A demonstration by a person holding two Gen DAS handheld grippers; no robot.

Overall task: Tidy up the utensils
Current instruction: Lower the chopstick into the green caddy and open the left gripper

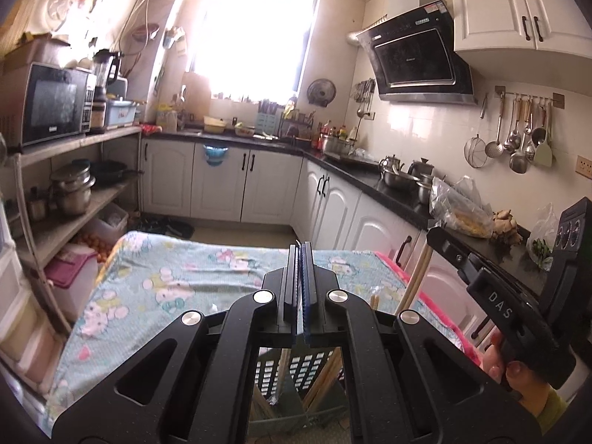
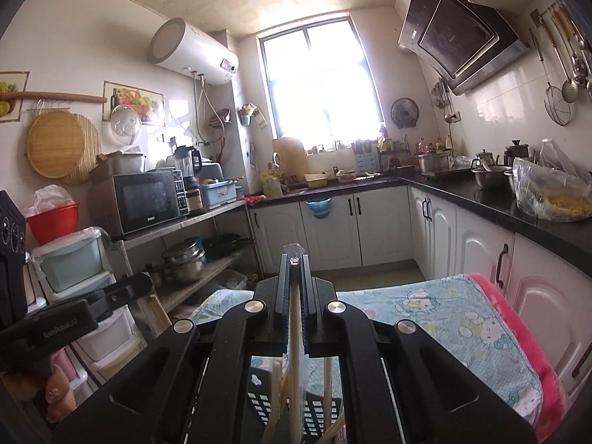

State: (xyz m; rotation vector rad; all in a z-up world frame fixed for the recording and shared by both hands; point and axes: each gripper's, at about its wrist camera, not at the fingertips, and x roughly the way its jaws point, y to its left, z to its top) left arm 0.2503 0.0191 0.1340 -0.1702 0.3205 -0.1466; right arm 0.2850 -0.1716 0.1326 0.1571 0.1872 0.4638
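Chopsticks were the worry from where I stood. The right gripper (image 2: 295, 259) was clamped on a pale wooden chopstick in a clear plastic sleeve (image 2: 295, 318), the crinkled wrapper tip poking out past the fingertips at twelve o'clock. The stick ran back between the pads and down toward the dark slotted plastic utensil basket (image 2: 259, 403), which sat directly below, at six o'clock, on the table draped in a pale blue cartoon-print cloth (image 2: 444, 318). More bare wooden chopsticks (image 2: 275, 388) leaned in that basket at loose angles.

The left gripper (image 1: 300, 248) had its jaws pressed together with nothing visible between them, held just above the same basket (image 1: 296, 370), the right tool just beside it at three o'clock.

A slippery sleeve under a narrow pinch looked likely to slide, so the stick could twist or drop short of the slots. Lowering it among the leaning sticks might jam against them or lever the light basket over, scattering its contents on the cloth. With both tools crowded over one small container, a knock between them seemed a fair risk too.
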